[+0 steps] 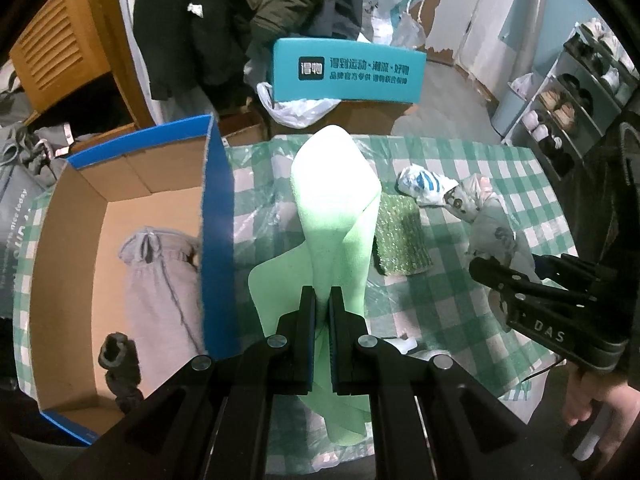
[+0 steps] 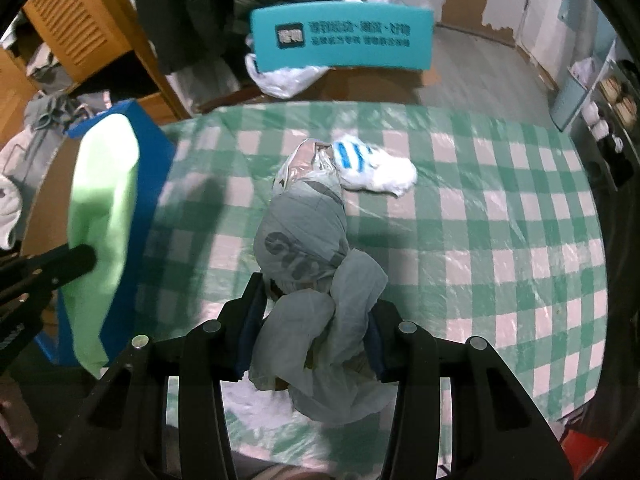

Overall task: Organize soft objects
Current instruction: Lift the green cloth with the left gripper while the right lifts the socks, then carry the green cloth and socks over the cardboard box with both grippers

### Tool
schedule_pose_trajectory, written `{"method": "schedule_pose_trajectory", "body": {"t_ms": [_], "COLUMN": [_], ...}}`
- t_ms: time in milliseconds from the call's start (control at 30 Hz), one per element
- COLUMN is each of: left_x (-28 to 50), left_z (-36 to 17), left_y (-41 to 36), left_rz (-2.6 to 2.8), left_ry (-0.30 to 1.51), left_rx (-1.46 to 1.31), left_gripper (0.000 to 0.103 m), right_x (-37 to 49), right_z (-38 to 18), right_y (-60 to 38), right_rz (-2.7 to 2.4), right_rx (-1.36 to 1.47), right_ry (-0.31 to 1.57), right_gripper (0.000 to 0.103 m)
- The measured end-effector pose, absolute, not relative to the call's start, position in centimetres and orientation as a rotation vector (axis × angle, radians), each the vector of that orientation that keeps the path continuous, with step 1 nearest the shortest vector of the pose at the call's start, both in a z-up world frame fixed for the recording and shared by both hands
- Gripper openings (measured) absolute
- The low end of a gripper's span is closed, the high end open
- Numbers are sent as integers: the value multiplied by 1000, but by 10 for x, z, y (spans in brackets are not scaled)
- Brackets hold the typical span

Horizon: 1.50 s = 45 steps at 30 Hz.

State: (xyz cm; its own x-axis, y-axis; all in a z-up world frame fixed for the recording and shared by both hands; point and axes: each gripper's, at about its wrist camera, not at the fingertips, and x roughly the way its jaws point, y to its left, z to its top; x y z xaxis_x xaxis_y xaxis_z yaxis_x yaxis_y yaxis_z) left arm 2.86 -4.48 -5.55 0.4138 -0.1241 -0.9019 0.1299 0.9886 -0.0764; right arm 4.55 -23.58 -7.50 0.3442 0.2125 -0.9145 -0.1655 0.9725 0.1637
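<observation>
Cardboard box (image 1: 80, 264) is sitting at the counter's left edge, blue rim up, with grey sweatpants (image 1: 160, 280) and a dark knotted piece (image 1: 120, 372) already lying inside.

Left gripper (image 1: 322, 312) is holding the pale green foam sheet (image 1: 336, 208), jaws clenched thin on its rolled lower part; the sheet is standing up off the counter (image 1: 460, 168), just right of the box wall. Judgement: the step in hand is carrying it over that wall. Doing it well likely means clearing the blue rim fully before letting go, since the sheet is long and floppy and could catch on the edge.

Near the counter's middle, a green scrubby pad (image 1: 400, 236) is lying flat, just beside the sheet.

Right gripper (image 2: 312, 320) is grasping a grey plastic-wrapped bundle (image 2: 308, 248), jaws closed on its crumpled lower part, the bundle appearing partly raised. A white bag with blue stripes (image 2: 372, 164) is lying beyond it, touching or nearly touching. Judgement: the bundle should wait until the box opening is free.

Left wrist view alone is showing the box contents, the scrubby pad and the person's hand (image 1: 600, 412). Right wrist view alone is showing how the jaws sit on the bundle.
</observation>
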Motion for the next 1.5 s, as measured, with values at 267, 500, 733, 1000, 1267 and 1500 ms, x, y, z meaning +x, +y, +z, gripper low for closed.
{"method": "schedule_pose_trajectory", "body": {"t_ms": [267, 500, 733, 1000, 1267, 1500], "left_x": [21, 12, 6, 3, 0, -3], "left_z": [-41, -25, -14, -8, -6, -9], "left_y": [-30, -11, 10, 39, 71, 95], "left_rz": [-146, -132, -107, -67, -19, 33], "left_ry": [1101, 1063, 1034, 1019, 1011, 1002], "left_rx": [-17, -38, -59, -98, -146, -158], "left_gripper": [5, 6, 6, 6, 6, 6], "right_x": [43, 42, 44, 46, 46, 46], "right_z": [-43, -24, -14, -4, 1, 1], "right_y": [-211, -186, -158, -124, -92, -61], "right_rz": [301, 353, 402, 452, 496, 535], "right_rx": [32, 17, -4, -26, -52, -78], "right_ry": [1138, 1101, 1081, 1062, 1057, 1061], "right_gripper": [43, 43, 43, 43, 43, 43]}}
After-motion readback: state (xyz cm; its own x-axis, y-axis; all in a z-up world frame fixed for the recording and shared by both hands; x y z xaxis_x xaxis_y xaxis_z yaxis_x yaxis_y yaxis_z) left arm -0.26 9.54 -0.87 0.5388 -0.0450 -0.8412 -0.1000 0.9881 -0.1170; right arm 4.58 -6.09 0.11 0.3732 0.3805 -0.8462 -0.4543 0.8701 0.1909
